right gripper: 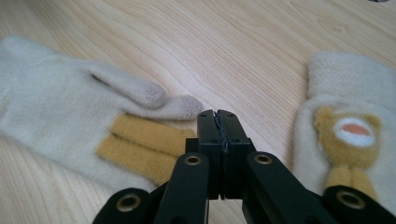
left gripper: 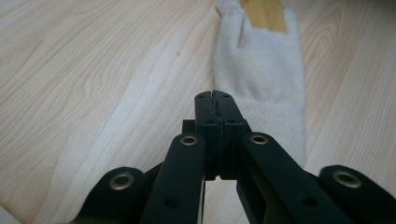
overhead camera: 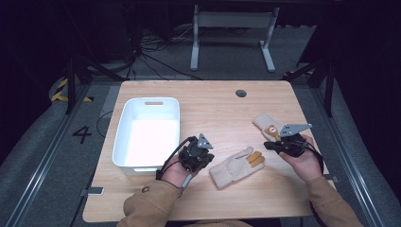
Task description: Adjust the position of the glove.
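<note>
Two cream knitted gloves lie on the wooden table [overhead camera: 213,109]. One glove [overhead camera: 235,165] [left gripper: 261,70] [right gripper: 70,121] lies flat near the middle front, with tan fingers. The other glove [overhead camera: 265,124] [right gripper: 348,135] bears a bear face and lies at the right, partly under the right hand's gripper. My left gripper [overhead camera: 197,155] [left gripper: 216,100] is shut and empty, its tips just short of the first glove's cuff. My right gripper [overhead camera: 283,144] [right gripper: 218,119] is shut and empty, between the two gloves.
A white plastic bin [overhead camera: 147,135] stands on the left part of the table, beside the left hand. A round cable hole [overhead camera: 241,93] sits near the far edge. Beyond the table are a desk frame and cables on the floor.
</note>
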`<act>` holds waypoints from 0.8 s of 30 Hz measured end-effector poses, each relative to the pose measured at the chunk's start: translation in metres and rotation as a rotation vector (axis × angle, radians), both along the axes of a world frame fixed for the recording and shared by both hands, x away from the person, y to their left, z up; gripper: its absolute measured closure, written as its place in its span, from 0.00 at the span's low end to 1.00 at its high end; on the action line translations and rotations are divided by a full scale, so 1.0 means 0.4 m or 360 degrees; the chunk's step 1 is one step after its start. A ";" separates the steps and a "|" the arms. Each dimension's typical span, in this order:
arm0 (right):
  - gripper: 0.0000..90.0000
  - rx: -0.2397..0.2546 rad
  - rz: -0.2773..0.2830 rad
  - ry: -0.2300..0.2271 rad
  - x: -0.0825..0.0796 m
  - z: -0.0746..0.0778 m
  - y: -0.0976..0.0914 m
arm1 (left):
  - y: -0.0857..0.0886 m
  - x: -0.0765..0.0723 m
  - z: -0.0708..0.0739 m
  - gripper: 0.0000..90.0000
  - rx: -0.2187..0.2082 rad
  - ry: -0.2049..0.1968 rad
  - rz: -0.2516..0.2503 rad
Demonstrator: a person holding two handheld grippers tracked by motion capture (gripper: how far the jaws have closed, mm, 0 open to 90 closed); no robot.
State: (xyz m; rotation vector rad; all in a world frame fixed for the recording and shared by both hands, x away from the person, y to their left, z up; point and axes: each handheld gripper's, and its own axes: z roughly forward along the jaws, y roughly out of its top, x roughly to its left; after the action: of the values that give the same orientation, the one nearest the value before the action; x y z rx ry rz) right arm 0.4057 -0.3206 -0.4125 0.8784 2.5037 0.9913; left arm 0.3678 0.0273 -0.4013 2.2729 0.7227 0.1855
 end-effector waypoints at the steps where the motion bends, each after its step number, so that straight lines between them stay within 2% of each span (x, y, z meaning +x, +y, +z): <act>1: 1.00 0.0005 0.0009 -0.0007 -0.001 0.001 0.001 | 0.002 0.001 0.001 1.00 -0.0017 0.0001 0.0001; 9: 1.00 0.0065 0.0068 0.0012 0.001 -0.001 0.011 | -0.006 -0.011 0.007 1.00 -0.0036 -0.0033 -0.0025; 10: 1.00 0.0077 0.0103 0.0024 0.005 -0.004 0.020 | -0.009 -0.017 0.009 1.00 -0.0029 -0.0053 -0.0048; 16: 1.00 0.0116 0.0161 0.0043 0.025 0.006 0.057 | -0.004 -0.028 0.012 1.00 -0.0077 -0.0045 -0.0071; 19: 1.00 0.0097 0.0197 0.0059 0.039 0.006 0.084 | 0.002 -0.031 0.013 1.00 -0.0073 -0.0053 -0.0060; 24: 1.00 0.0070 0.0208 0.0091 0.066 -0.007 0.119 | 0.007 -0.029 0.011 1.00 -0.0070 -0.0041 -0.0046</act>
State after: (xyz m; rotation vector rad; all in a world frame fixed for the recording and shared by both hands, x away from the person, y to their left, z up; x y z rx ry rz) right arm 0.4319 -0.2729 -0.4155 0.7740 2.6253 1.0801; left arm 0.3560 0.0300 -0.3970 2.2342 0.6740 0.1832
